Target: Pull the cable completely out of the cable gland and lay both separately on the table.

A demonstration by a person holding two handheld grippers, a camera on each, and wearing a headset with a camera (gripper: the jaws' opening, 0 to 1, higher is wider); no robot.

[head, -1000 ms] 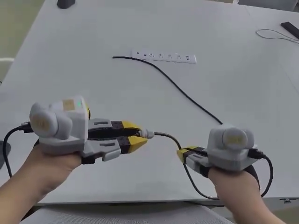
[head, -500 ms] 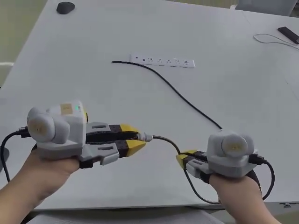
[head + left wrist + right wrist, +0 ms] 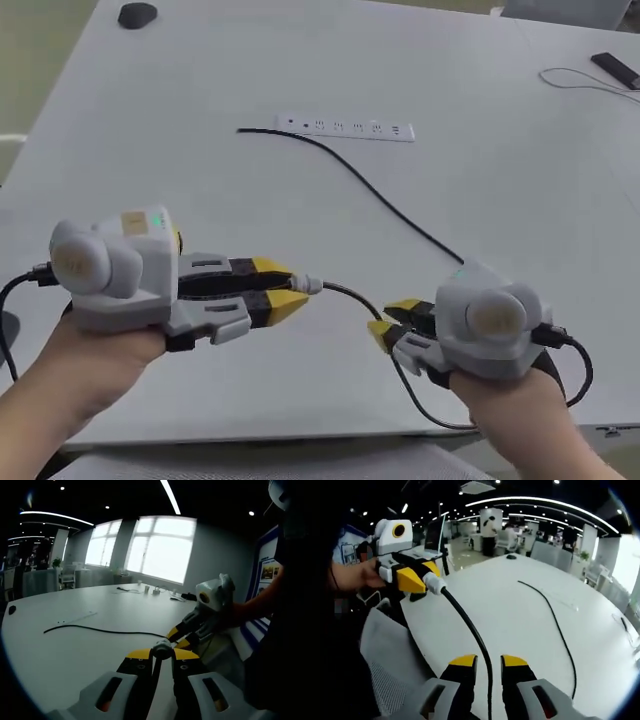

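White table (image 3: 200,180) spread wide and bare ahead of both tools, with open room to the left, right and far side. Its near edge ran just under my hands. At the far side lay a strip (image 3: 347,128), long, flat and white, and a dark rounded mouse (image 3: 137,14) sat near the far left corner. Both were well apart from the work.

The left gripper (image 3: 292,291) was held above the near part of the table, its yellow-tipped jaws clamped tight on the gland (image 3: 306,285). That was a small, pale, rounded fitting that poked out past the tips toward the right gripper (image 3: 392,318). The black cable (image 3: 390,208) came out of the gland's nose, curved across the short gap and passed between the right gripper's jaws.

Those jaws stood a little apart. In the right gripper view a sliver of table showed on each side of the cable, so I judged them loose around it rather than pinching, though the view at the tips was tight. Behind that gripper the cable looped close to the near edge, then ran as a long, thin, smooth line across the table, its end lying near the strip's left end.
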